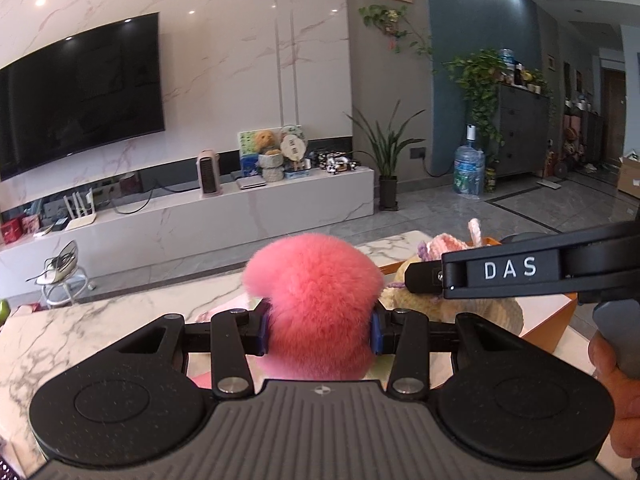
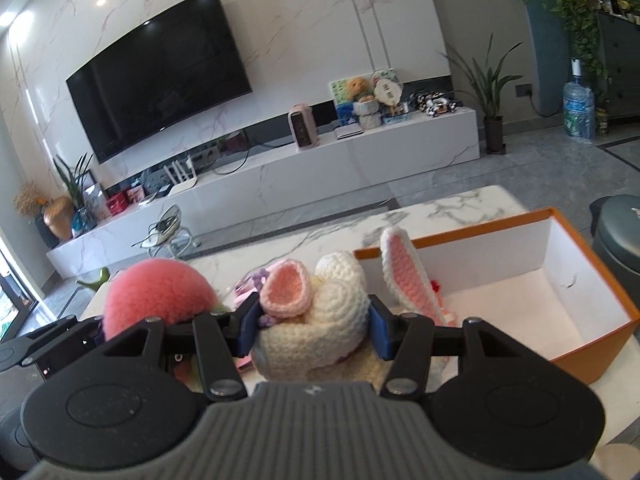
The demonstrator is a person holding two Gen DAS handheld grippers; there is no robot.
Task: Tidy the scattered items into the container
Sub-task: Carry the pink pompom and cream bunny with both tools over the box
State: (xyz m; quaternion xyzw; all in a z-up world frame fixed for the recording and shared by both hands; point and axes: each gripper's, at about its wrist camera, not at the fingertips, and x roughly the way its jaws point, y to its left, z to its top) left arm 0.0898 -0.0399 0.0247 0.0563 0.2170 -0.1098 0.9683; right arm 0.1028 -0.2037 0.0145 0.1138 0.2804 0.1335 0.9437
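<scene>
Gripped crochet bunny (image 2: 316,320) beside box rim (image 2: 460,236)

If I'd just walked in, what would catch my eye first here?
Probably the fluffy pink pompom, pinched in the left tool above the marble table. Next, the cream crocheted bunny toy with pink-lined ears, clamped in the right tool. Just right of it sits an orange box with a white inside, and a big dark TV hangs on the wall behind.

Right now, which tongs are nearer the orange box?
Right. The right tongs, shut on the crochet bunny, sit just beside the orange box. The left tongs, clamping the pink pompom, are farther out on the far side of the right.
</scene>
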